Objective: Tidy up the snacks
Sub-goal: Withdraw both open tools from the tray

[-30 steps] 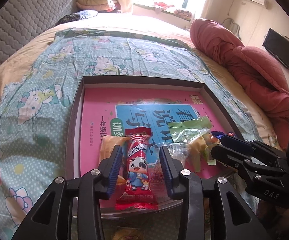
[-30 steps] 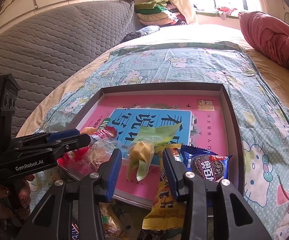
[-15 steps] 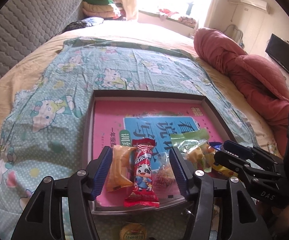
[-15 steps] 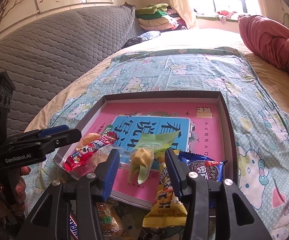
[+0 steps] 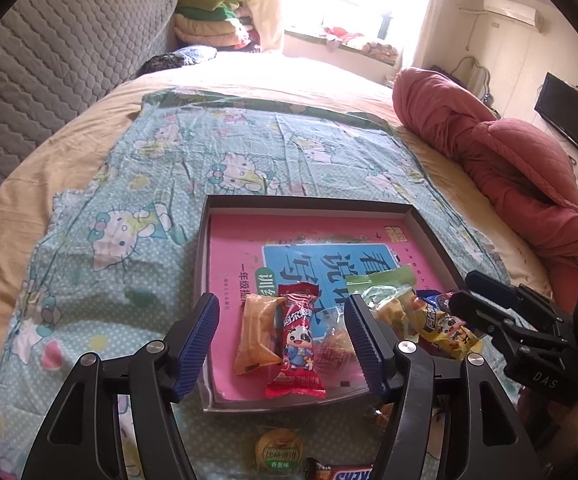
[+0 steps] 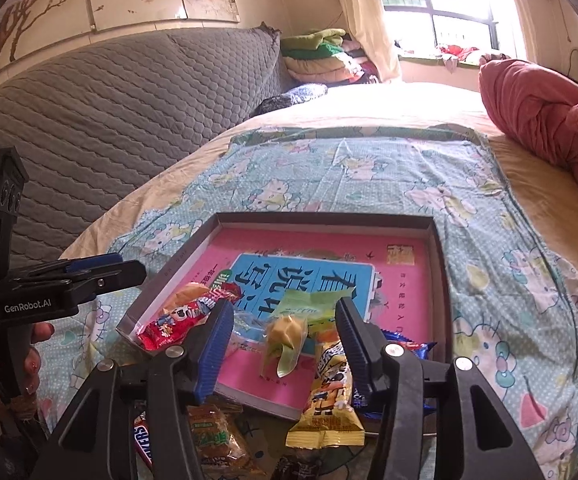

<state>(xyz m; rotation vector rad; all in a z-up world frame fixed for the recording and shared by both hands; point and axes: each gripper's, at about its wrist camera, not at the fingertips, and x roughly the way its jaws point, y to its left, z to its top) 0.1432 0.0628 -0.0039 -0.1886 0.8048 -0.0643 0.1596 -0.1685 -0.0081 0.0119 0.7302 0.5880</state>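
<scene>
We've both jaws opening, left hand-held gripper above the red milk-candy packet in the tray, right hand-held gripper above the green-wrapped snack, nothing gripped; next, the Snickers bar outside the tray.

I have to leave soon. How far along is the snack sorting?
Done: several packets lie in the tray, including the red packet, orange packet and green-wrapped snack. In hand: nothing; the left gripper and right gripper are opening, empty, above the tray. Left: the round green snack, the chocolate bar and others lie outside on the sheet.
</scene>
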